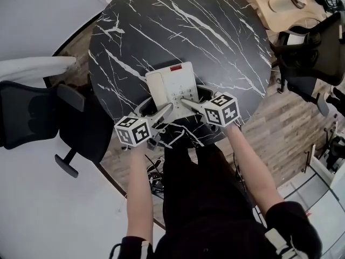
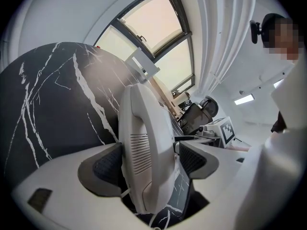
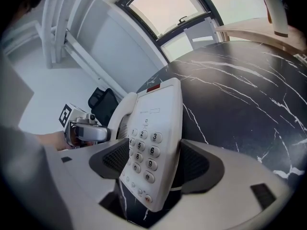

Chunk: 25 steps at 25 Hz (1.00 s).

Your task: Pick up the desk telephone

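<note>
A white desk telephone (image 1: pixel 171 85) with a red strip at its far end lies near the front edge of the round black marble table (image 1: pixel 215 36). My left gripper (image 1: pixel 163 111) holds its handset side; in the left gripper view the handset (image 2: pixel 144 147) fills the space between the pads. My right gripper (image 1: pixel 187 102) is shut on the keypad side. The right gripper view has the telephone (image 3: pixel 153 128) tilted between the pads, keys facing left. Its underside is hidden.
A black office chair (image 1: pixel 32 117) stands left of the table and another chair (image 1: pixel 307 53) at the right. A pale wooden desk (image 1: pixel 269 15) with a cup (image 1: pixel 285 1) sits beyond at top right. The floor is wood.
</note>
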### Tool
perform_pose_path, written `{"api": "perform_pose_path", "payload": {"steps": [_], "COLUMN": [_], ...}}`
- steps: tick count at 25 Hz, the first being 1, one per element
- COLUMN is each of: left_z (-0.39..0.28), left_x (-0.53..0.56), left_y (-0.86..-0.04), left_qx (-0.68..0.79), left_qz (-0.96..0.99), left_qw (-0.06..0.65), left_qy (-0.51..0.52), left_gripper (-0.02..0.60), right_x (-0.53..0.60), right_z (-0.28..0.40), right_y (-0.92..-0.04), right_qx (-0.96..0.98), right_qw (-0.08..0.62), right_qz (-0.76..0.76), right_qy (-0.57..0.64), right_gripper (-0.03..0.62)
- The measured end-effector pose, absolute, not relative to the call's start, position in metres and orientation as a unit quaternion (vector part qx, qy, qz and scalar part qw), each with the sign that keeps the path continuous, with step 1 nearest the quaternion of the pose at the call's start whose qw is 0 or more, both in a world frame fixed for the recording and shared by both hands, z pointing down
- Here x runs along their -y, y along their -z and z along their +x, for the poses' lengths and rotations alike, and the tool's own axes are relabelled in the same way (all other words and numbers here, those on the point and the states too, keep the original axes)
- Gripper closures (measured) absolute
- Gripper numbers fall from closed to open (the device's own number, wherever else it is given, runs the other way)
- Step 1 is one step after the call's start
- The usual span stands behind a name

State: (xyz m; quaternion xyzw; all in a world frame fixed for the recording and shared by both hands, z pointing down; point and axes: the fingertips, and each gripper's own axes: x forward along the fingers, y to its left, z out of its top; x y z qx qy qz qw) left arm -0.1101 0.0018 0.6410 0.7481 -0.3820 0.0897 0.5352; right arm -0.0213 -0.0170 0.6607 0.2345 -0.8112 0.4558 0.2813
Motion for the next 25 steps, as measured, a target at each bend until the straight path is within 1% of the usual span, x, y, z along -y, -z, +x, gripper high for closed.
{"api": "perform_pose_path", "payload": {"steps": [14,17,25], "left_z": [-0.1117,-0.1114,-0.1114], "left_x": [-0.0031,-0.003,-0.0033], "left_y": [-0.6478,-0.6482,-0.6467], "left_qx": [0.379,0.38,0.384], "left_qz": [0.745,0.746,0.744], "left_qw": [0.54,0.539,0.538], "left_qy": [-0.097,-0.095,-0.095], "left_gripper": [0.201,0.201,0.21], "right_x": [0.0173,0.018,0.0184], "right_z": [-0.0191,-0.0171,-0.0169], "right_y": [-0.6701,-0.6711,-0.6703], "right_qx": [0.795,0.793,0.792], "right_qw": [0.284,0.283,0.284], "right_qz": [0.246,0.25,0.252], "right_qy": [-0.476,-0.478,-0.478], "right_gripper": [0.269,0.289,0.292]}}
